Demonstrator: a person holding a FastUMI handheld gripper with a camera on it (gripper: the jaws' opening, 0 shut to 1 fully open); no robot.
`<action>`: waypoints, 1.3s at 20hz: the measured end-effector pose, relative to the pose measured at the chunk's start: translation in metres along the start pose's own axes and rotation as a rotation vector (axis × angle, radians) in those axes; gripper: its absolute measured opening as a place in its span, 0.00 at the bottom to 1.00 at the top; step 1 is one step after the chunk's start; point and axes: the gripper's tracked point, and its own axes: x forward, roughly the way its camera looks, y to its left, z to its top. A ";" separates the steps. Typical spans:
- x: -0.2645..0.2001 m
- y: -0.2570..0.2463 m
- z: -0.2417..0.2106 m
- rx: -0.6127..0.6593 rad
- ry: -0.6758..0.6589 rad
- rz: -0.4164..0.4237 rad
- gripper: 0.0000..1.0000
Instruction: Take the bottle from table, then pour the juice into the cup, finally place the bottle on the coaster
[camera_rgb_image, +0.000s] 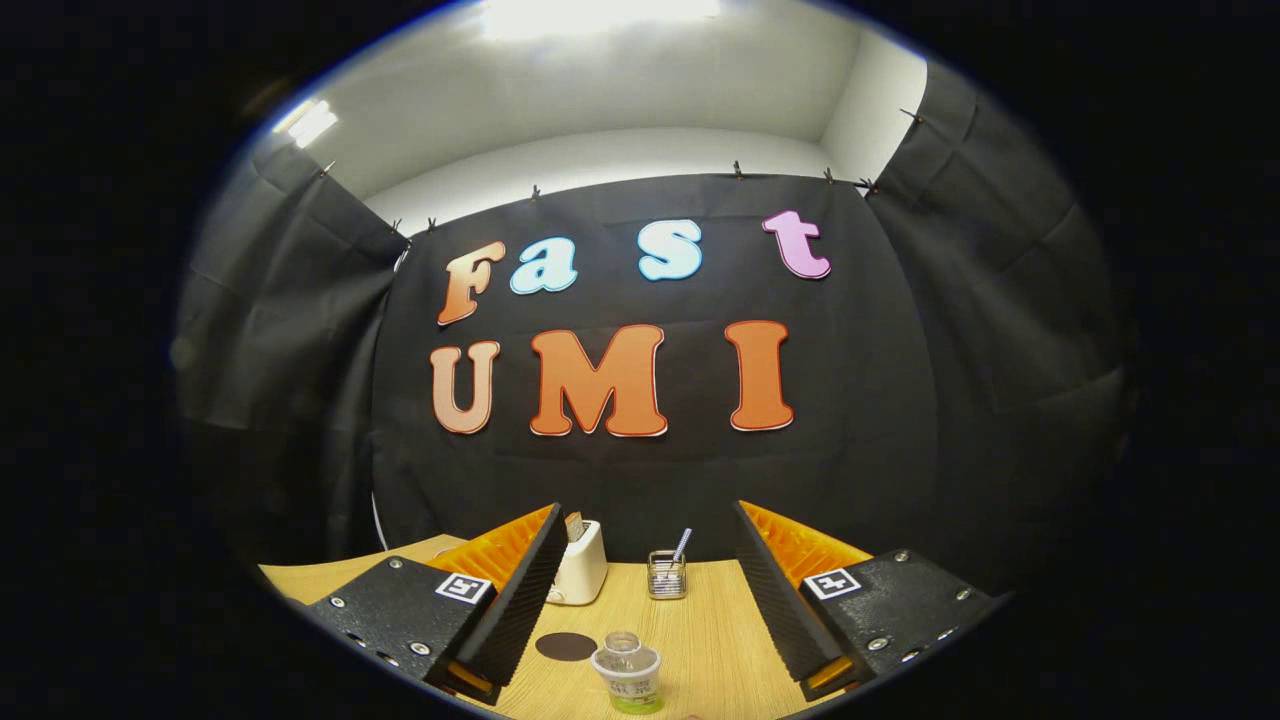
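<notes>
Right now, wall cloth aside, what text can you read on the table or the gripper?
Bottle label, low between the open gripper's fingers: print too small to read.
Square markers on the fingers: patterns, no words.
Toaster, coaster: no text visible.

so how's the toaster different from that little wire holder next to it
The toaster is a solid, pale, rounded box; the wire holder is a see-through metal basket. The toaster is the bigger of the two. A slice pokes out of the toaster's top, while a thin stick leans out of the wire holder. Both stand upright on the wooden table by the black cloth, beyond the open fingers of the hand-held gripper.
</notes>
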 end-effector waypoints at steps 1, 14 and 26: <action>-0.001 0.000 -0.001 0.000 0.001 0.002 0.98; 0.001 0.022 -0.060 0.009 0.074 0.062 0.98; -0.006 0.028 -0.159 0.030 0.191 0.057 0.98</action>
